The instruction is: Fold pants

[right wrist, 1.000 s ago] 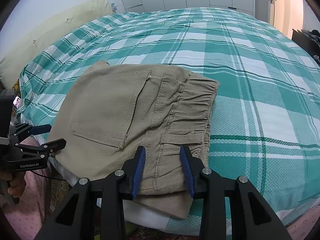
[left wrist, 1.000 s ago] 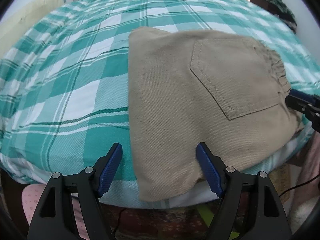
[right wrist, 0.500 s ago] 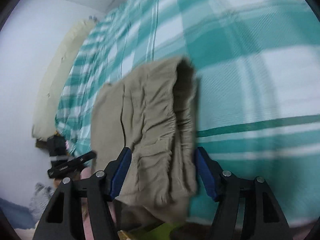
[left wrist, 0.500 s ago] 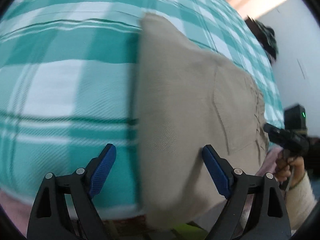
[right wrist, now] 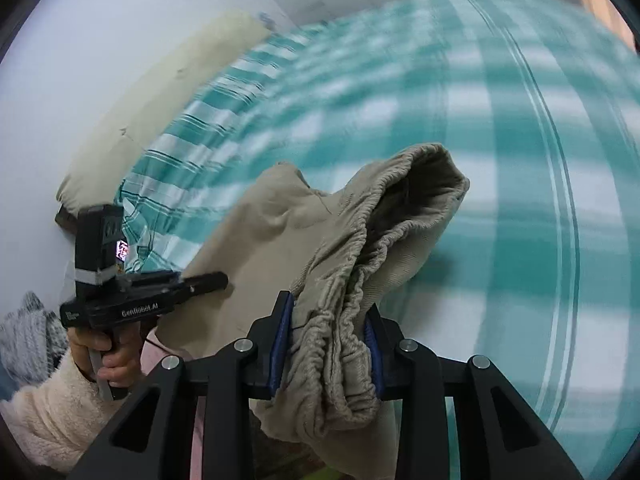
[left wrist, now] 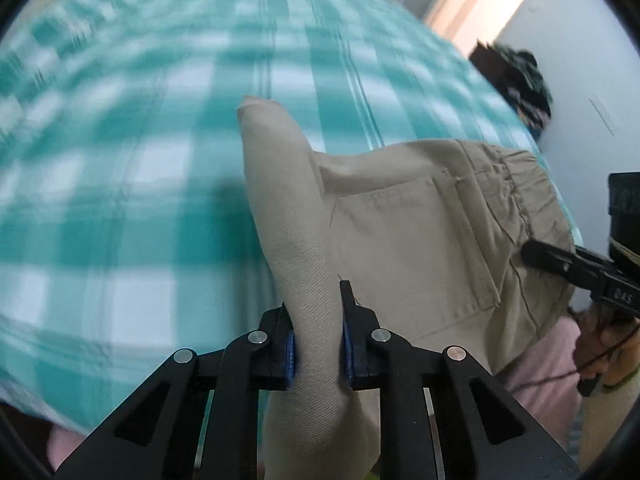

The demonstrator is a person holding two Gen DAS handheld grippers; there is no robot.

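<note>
The folded khaki pants (left wrist: 400, 232) are lifted off the bed's near edge and hang between both grippers. My left gripper (left wrist: 316, 354) is shut on the folded leg-side edge, which bulges up between its blue pads. My right gripper (right wrist: 326, 354) is shut on the bunched elastic waistband (right wrist: 360, 248). The back pocket (left wrist: 412, 248) faces the left wrist camera. The right gripper also shows at the right edge of the left wrist view (left wrist: 576, 268), and the left gripper at the left of the right wrist view (right wrist: 160, 296).
The bed has a teal and white plaid cover (left wrist: 140, 152), blurred by motion. A cream pillow (right wrist: 160, 92) lies at the head by the white wall. A dark pile of clothes (left wrist: 520, 76) sits past the far corner. A grey knit item (right wrist: 24, 332) lies on the floor.
Both grippers went from open around the pants' near edges to shut on them. The pants rose off the bed, and both cameras swung, blurring the cover.
</note>
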